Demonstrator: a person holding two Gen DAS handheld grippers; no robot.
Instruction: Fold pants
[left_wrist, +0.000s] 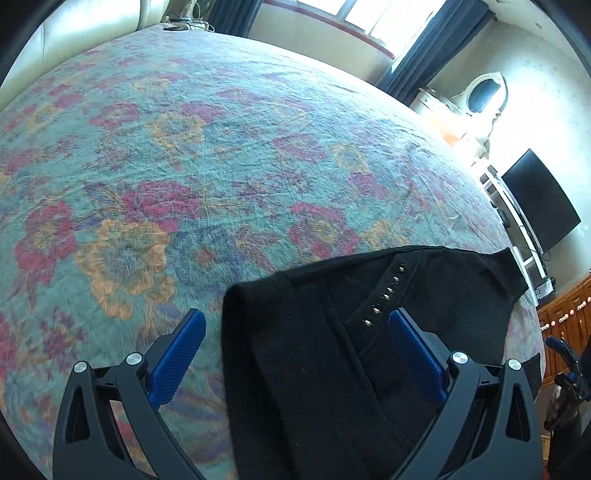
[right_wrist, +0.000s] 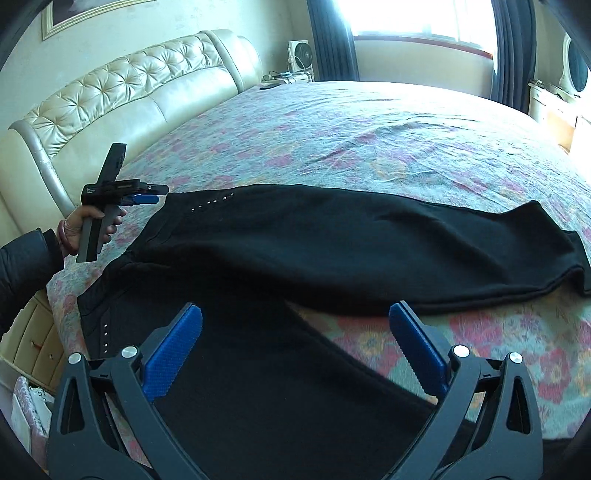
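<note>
Black pants (right_wrist: 332, 240) with small metal studs lie spread on the floral bedspread (right_wrist: 406, 147). One leg runs to the right, the other runs toward the near edge under my right gripper. My right gripper (right_wrist: 295, 332) is open and empty, hovering above the near leg. My left gripper (left_wrist: 295, 336) is open above the waist end of the pants (left_wrist: 332, 350), with cloth between its jaws but not pinched. The left gripper also shows in the right wrist view (right_wrist: 147, 195), held in a hand beside the waist.
A cream tufted headboard (right_wrist: 122, 96) stands behind the bed on the left. A window with dark curtains (right_wrist: 332, 40) is at the back. A dark TV (left_wrist: 539, 199) and wooden drawers (left_wrist: 565, 314) stand past the bed's right edge. A nightstand (right_wrist: 37, 343) is at the lower left.
</note>
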